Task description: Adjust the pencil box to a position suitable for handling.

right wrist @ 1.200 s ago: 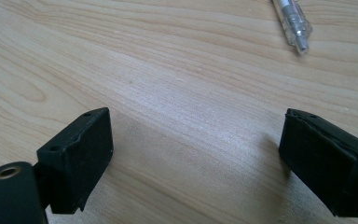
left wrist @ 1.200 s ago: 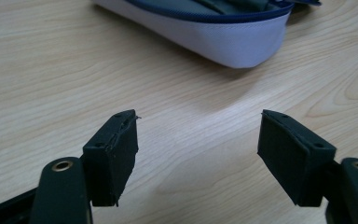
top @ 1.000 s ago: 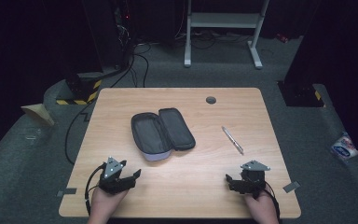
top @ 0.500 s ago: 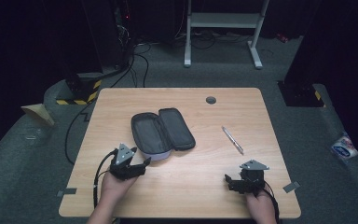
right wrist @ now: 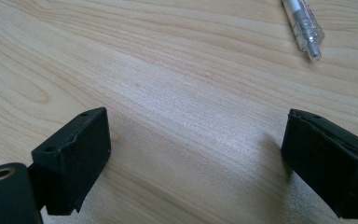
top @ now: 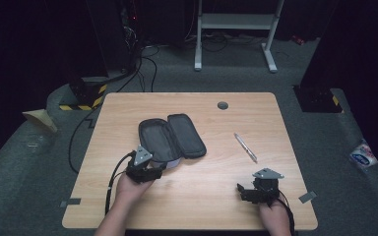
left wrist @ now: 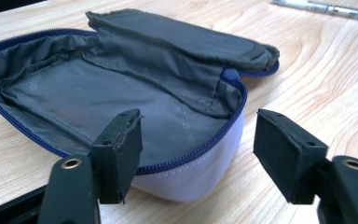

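The left gripper (top: 156,169) is sitting at the near end of the open pencil case (top: 172,137), its jaws standing apart and having just been closing a little; in the left gripper view the case's pale rounded end (left wrist: 191,175) is lying between the pads without either one pressing on it. The case is lying unzipped near the middle of the desk (top: 128,105), its flap folded out towards the right edge. The right gripper (top: 243,191) is resting near the desk's near right corner, jaws wide apart over bare wood, holding nothing, with a pen (top: 245,147) lying just beyond it
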`<state>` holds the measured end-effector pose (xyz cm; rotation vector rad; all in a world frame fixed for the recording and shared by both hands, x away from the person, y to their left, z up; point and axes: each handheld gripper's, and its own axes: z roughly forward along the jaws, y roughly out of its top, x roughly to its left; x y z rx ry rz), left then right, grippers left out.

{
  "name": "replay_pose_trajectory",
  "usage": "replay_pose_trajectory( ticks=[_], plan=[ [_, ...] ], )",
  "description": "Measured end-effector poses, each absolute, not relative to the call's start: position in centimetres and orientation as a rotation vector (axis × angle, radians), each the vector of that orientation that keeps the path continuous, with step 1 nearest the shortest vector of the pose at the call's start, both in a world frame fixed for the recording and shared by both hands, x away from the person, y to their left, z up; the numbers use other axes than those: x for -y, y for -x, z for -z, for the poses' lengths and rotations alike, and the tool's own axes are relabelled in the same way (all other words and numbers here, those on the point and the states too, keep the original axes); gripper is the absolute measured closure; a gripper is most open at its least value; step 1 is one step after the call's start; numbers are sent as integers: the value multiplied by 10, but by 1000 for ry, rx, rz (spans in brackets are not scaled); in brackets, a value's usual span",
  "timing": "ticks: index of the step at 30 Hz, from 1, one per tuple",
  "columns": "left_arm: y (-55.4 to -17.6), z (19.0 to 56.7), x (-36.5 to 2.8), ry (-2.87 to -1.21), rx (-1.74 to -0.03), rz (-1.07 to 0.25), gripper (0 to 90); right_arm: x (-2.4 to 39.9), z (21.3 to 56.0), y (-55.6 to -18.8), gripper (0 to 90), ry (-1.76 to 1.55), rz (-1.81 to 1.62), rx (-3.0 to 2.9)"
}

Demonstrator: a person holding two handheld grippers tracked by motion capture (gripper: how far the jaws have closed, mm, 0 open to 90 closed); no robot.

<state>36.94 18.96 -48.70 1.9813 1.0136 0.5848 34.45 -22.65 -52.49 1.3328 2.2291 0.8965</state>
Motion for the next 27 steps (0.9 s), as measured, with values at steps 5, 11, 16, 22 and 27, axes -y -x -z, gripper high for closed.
replay_pose_trajectory(
  ticks=[5, 11, 16, 22, 27],
  plan=[
    [-368, 493, -193, -1980, -1021, -563, 395, 226, 525, -344, 79, -1333, -896, -2229],
    [-365, 498, -193, -1975, -1015, -563, 460, 226, 525, -345, 79, -1333, -895, -2228],
    [-363, 500, -189, -1970, -987, -537, 588, 226, 525, -345, 79, -1333, -896, -2229],
    [-361, 500, -175, -1987, -940, -521, 686, 226, 525, -345, 79, -1333, -896, -2229],
    [-353, 501, -167, -2025, -905, -553, 725, 226, 525, -345, 79, -1331, -894, -2228]
  ],
)
